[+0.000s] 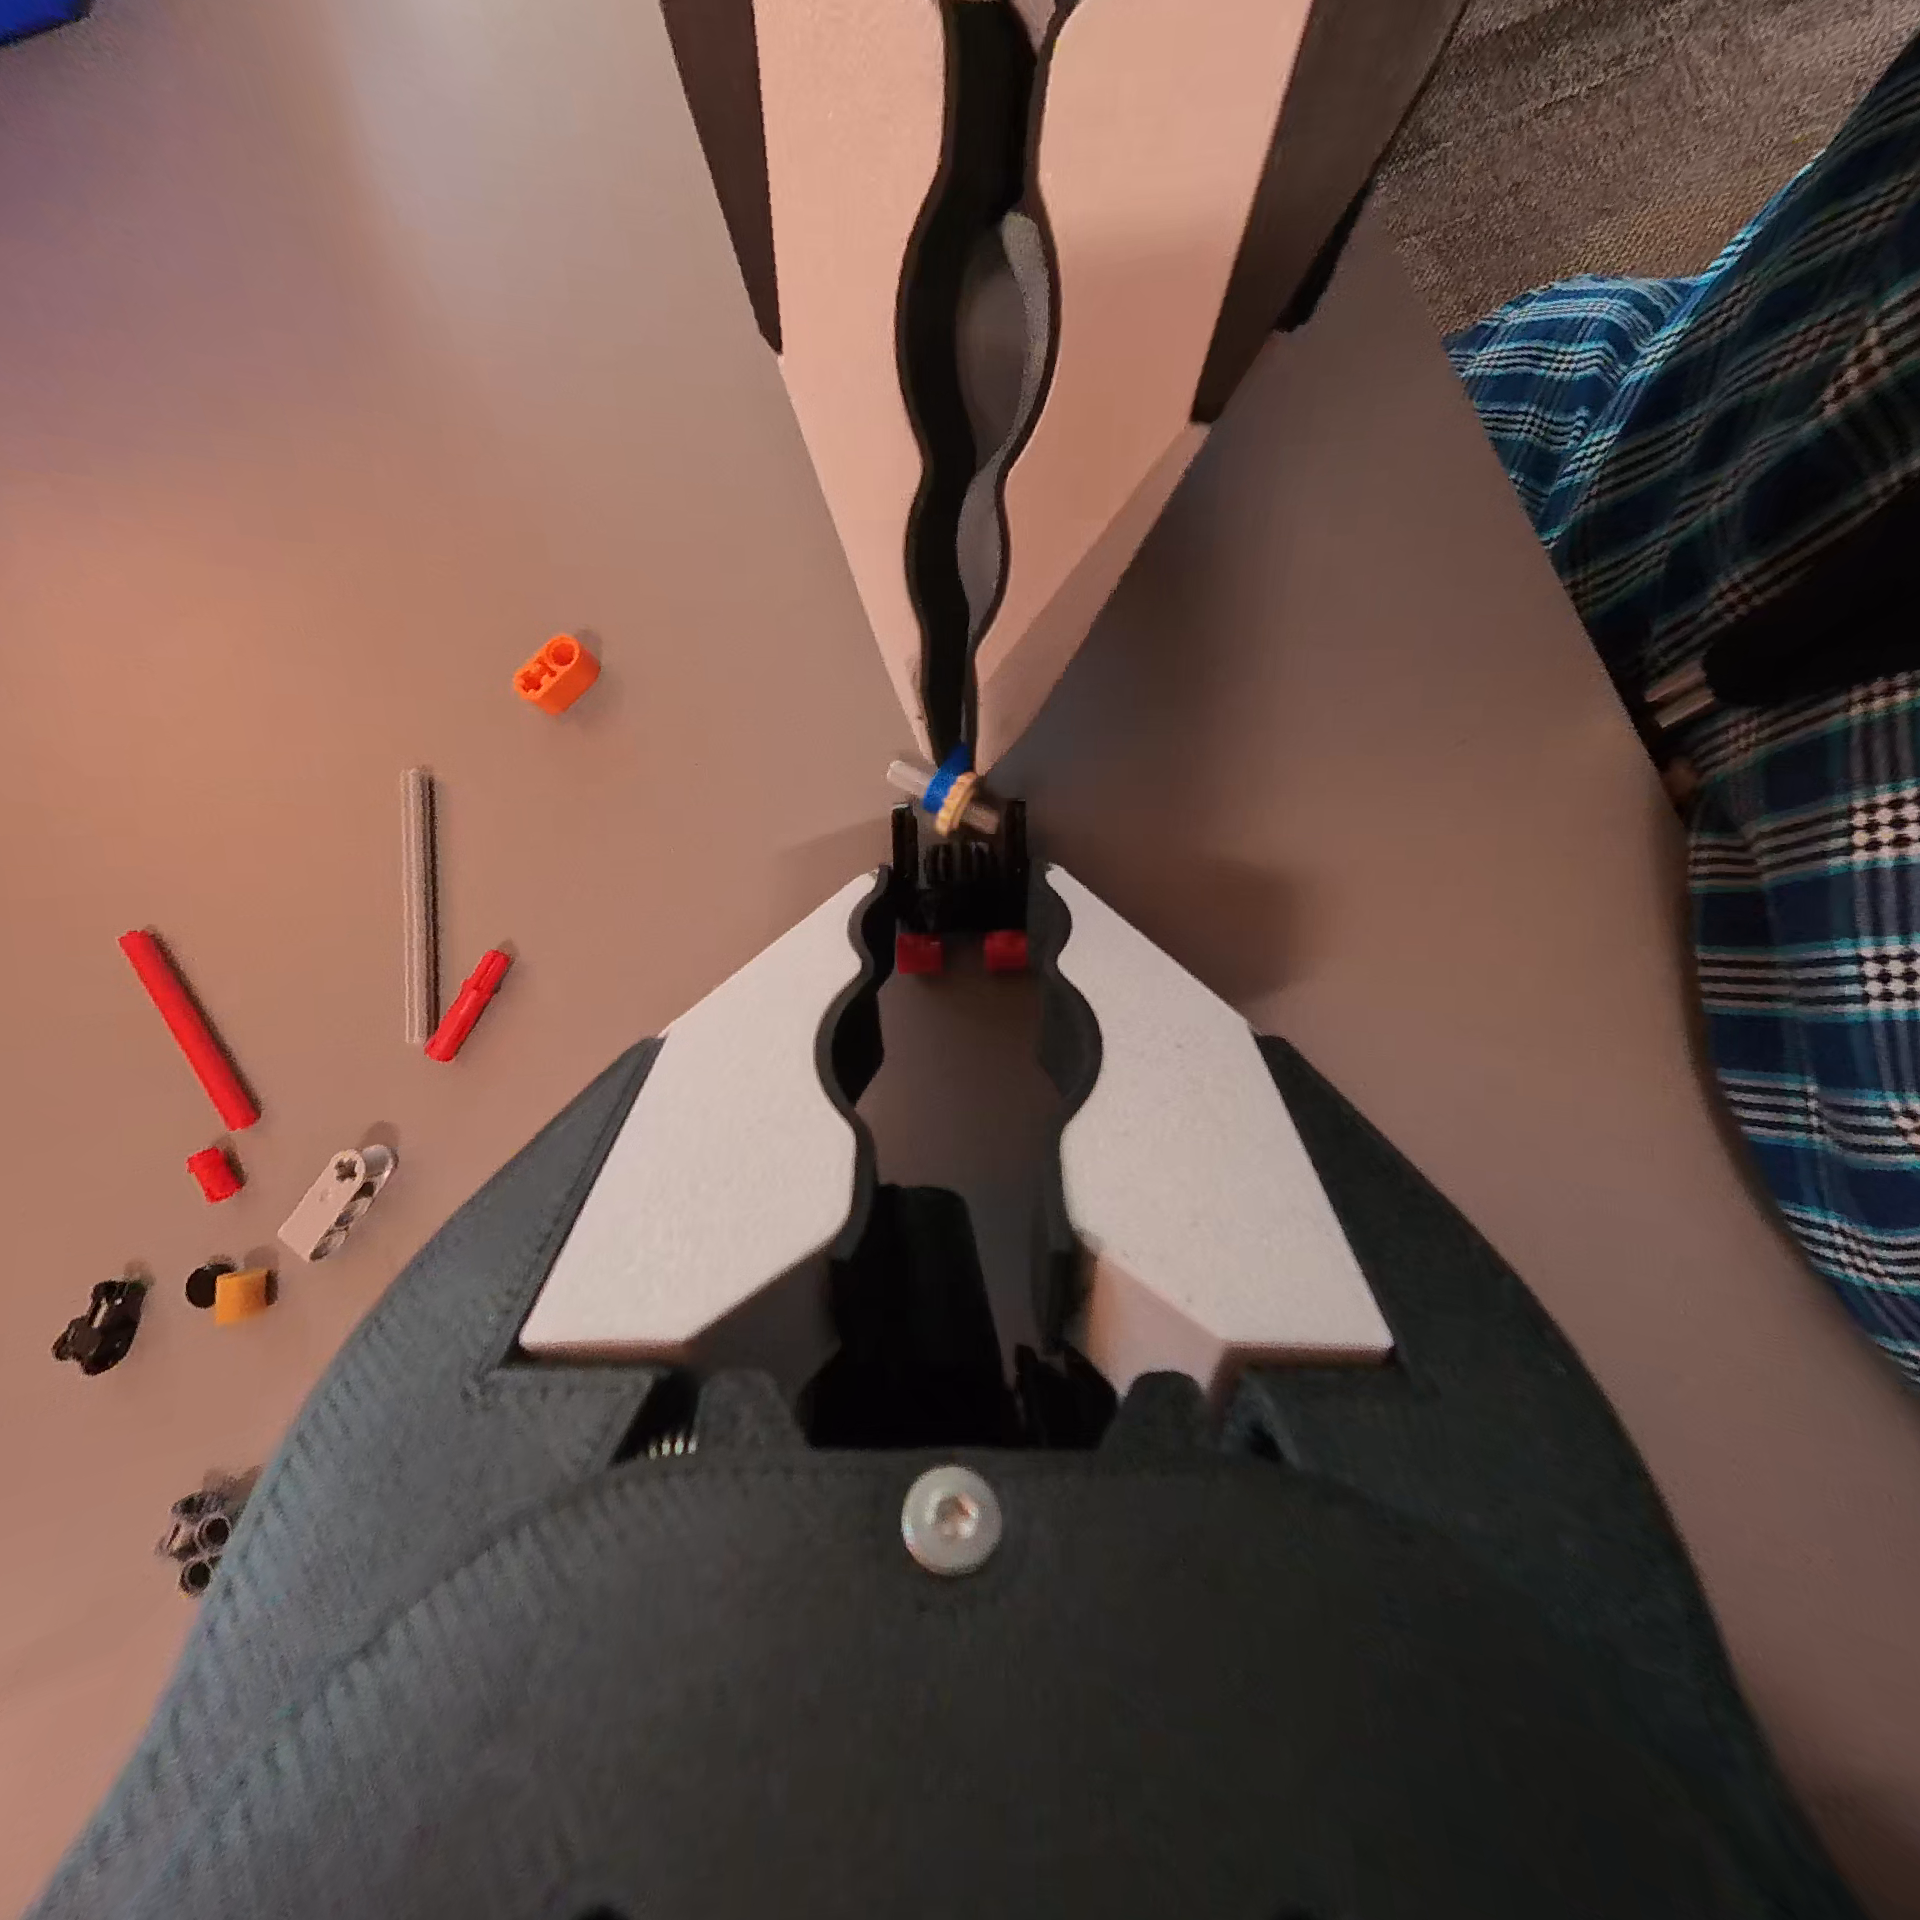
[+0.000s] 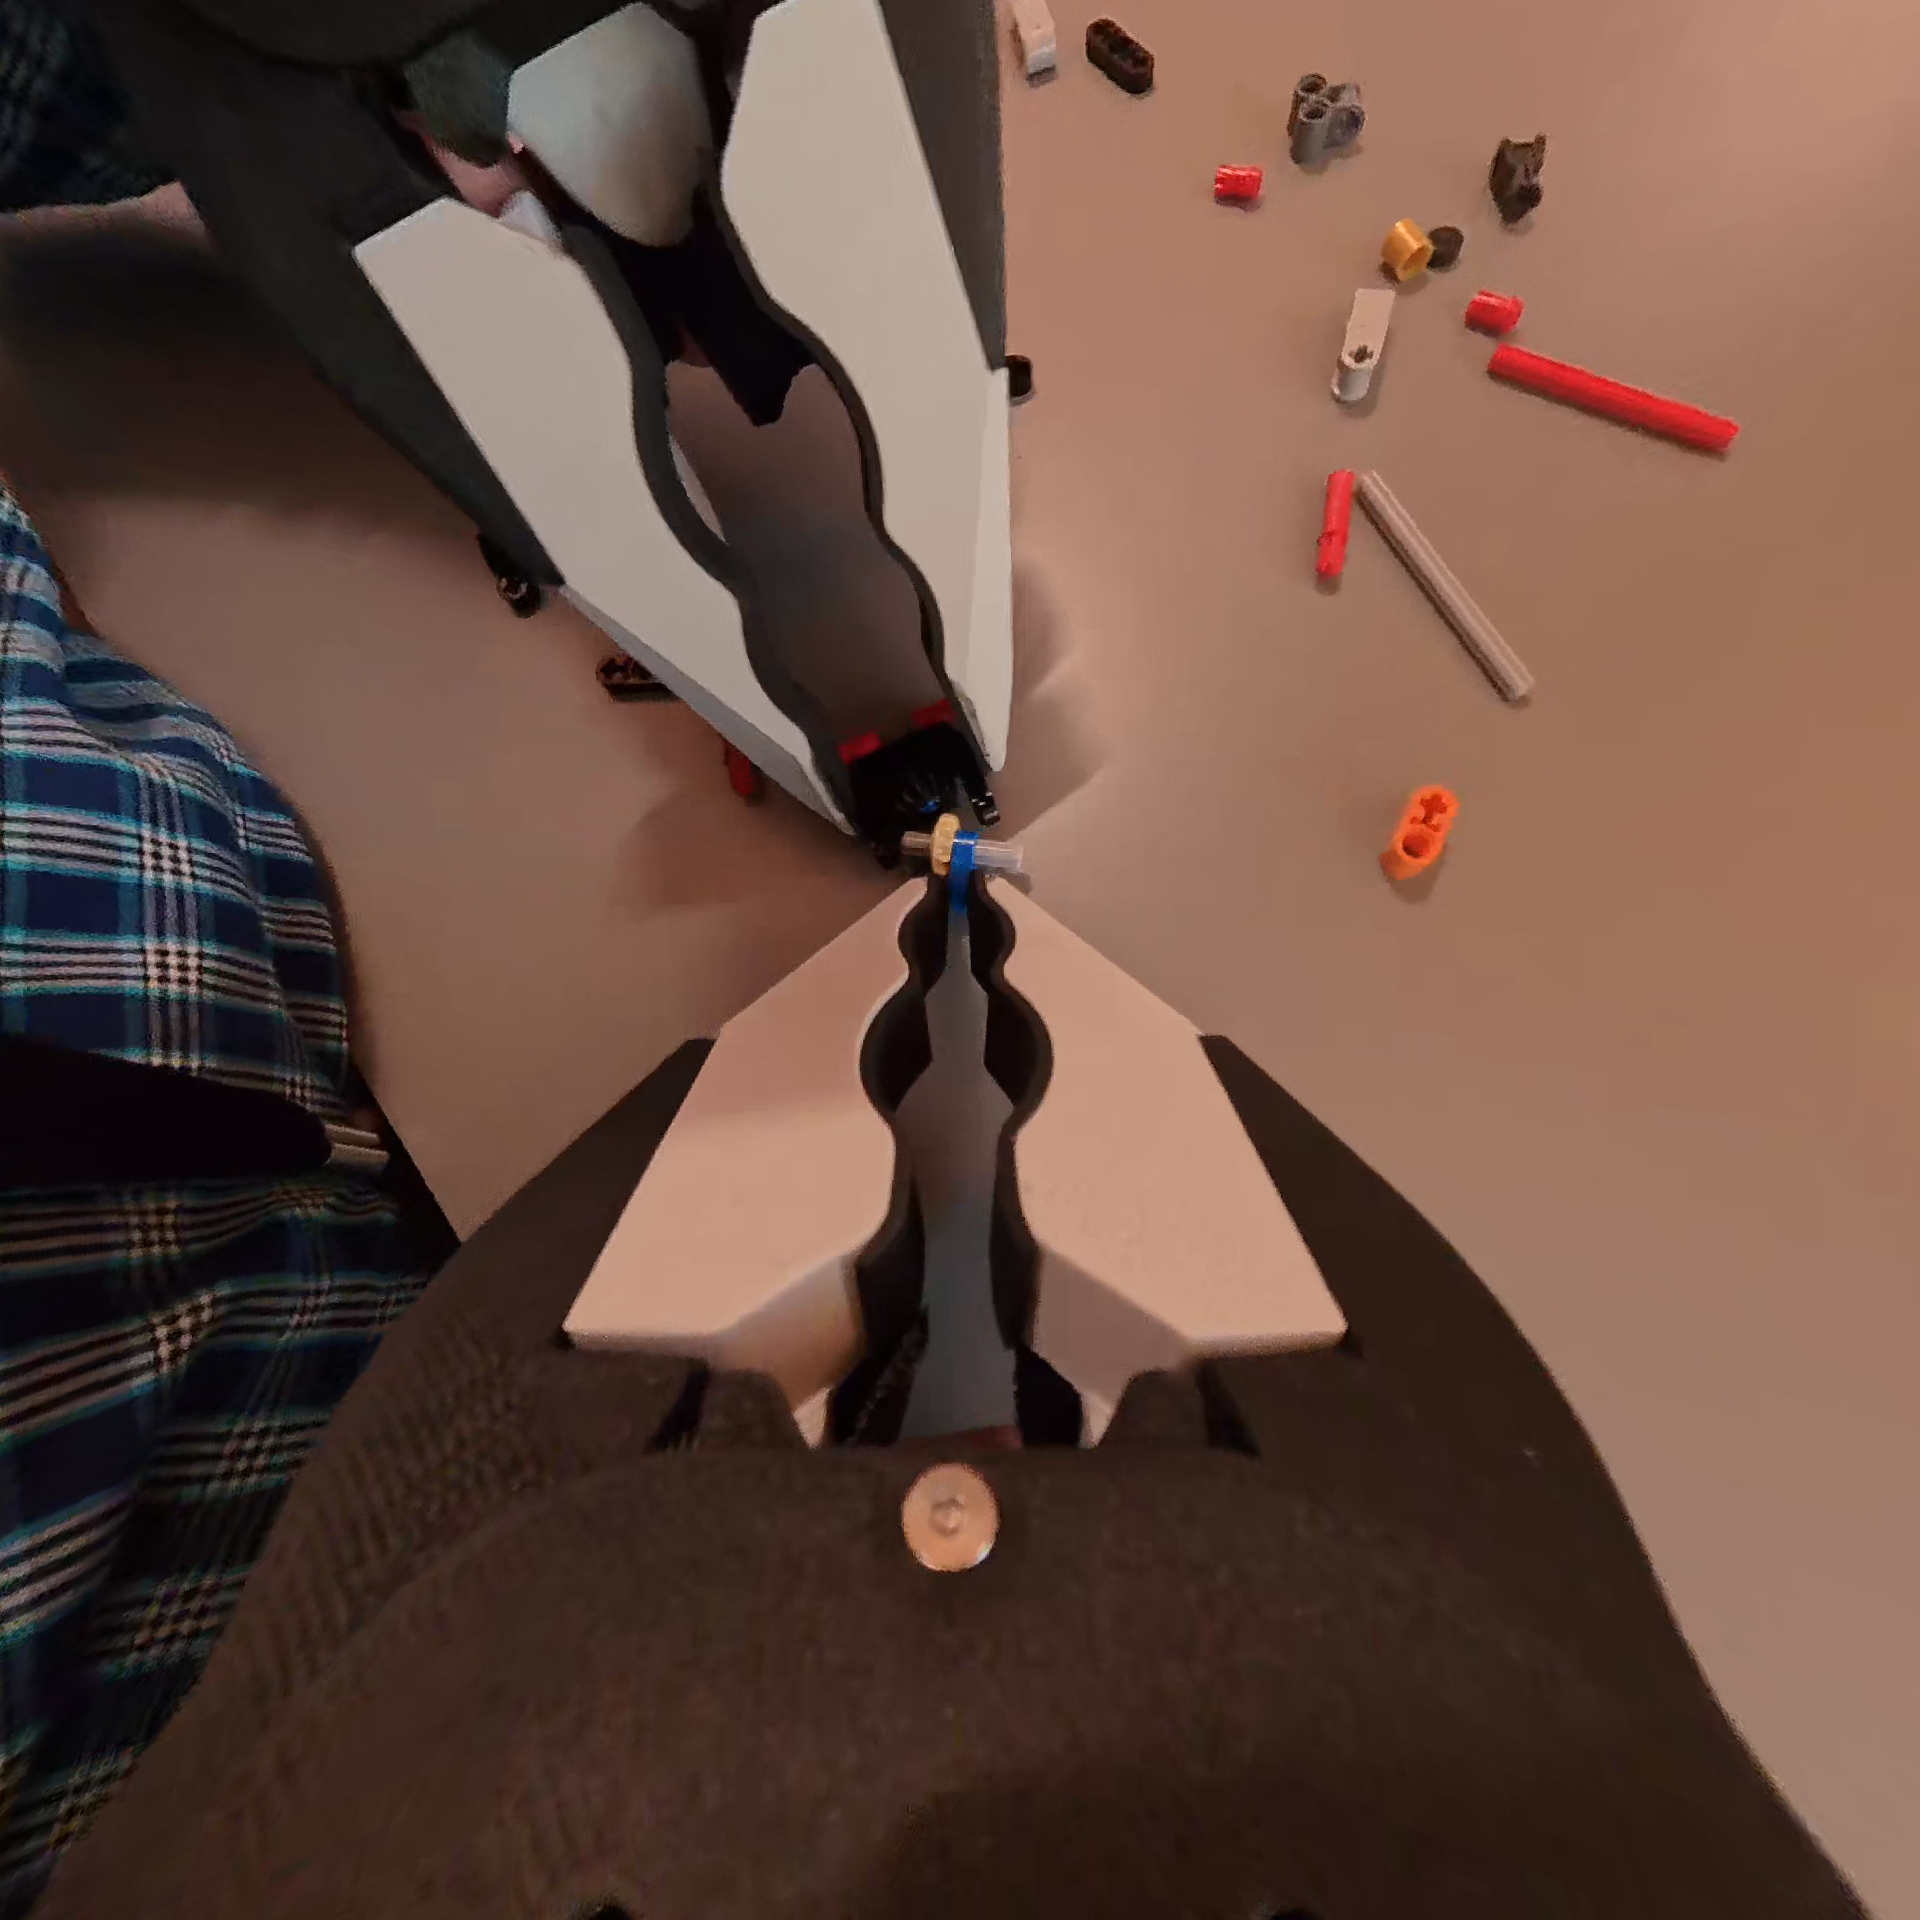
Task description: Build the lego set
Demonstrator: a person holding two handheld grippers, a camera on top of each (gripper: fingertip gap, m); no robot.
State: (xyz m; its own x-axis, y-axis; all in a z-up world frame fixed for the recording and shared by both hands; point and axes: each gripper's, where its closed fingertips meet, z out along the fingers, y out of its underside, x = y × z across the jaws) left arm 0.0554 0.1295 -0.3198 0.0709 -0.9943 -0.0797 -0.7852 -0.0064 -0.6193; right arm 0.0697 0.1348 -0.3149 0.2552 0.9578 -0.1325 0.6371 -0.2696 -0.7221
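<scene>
Beige tabletop [image 1: 260,416] below: left gripper [image 1: 961,883] clamps the black gear frame [image 1: 961,873]; right gripper [image 2: 961,899], pinching the blue axle assembly [image 2: 961,854], should align squarely, then press gently.

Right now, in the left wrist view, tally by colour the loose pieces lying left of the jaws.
Red: 3 (long red axle, red pin, red bush)
Grey: 3 (grey axle, pale grey beam, dark grey connector)
Black: 2 (black connector, black round piece)
Orange: 1 (orange beam)
Yellow: 1 (yellow bush)
Total: 10
</scene>
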